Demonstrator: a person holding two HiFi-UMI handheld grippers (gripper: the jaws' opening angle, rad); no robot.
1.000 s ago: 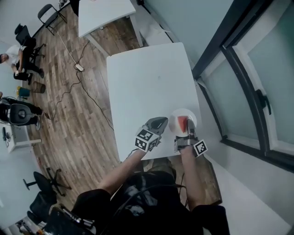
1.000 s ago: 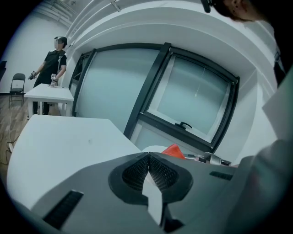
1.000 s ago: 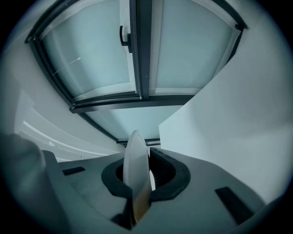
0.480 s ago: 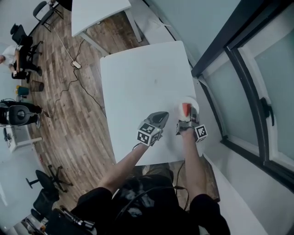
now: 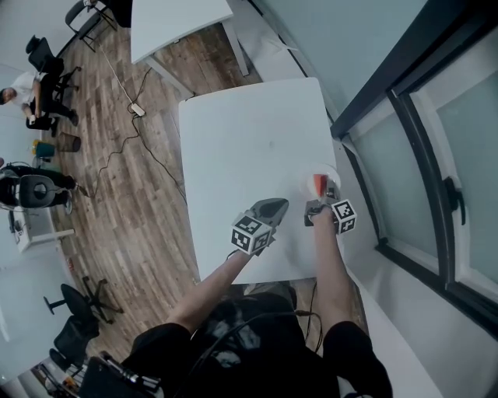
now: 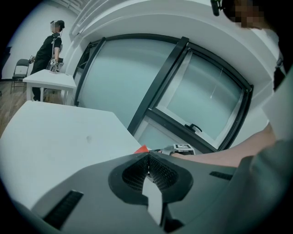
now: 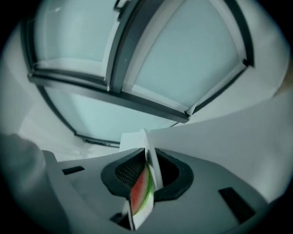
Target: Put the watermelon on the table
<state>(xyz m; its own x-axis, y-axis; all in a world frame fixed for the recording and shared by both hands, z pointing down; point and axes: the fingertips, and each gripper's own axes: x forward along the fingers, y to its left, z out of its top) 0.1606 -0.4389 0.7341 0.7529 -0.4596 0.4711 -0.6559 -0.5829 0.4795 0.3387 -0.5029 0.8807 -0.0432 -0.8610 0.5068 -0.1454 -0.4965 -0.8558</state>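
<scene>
My right gripper [image 5: 320, 200] is shut on the rim of a small white plate [image 5: 320, 176] that carries a red watermelon slice [image 5: 314, 184], above the white table's [image 5: 241, 140] right edge. In the right gripper view the thin plate [image 7: 143, 139] stands edge-on between the jaws [image 7: 147, 157], with the slice's red flesh and green rind [image 7: 139, 189] on its left side. My left gripper [image 5: 274, 207] hovers over the table's near part, left of the plate, shut and empty [image 6: 147, 157]. From there the slice's red tip [image 6: 142, 148] peeks out.
A dark-framed window [image 5: 420, 132] and its sill run close along the table's right side. Wood floor [image 5: 132, 194] with a cable lies to the left. A second white table [image 5: 175, 23] stands beyond. A seated person [image 5: 27, 89] and office chairs are at the far left.
My right gripper has carried the plate a little farther out and toward the table's right edge, and the plate now shows narrower. The left gripper has drifted slightly, still shut.
</scene>
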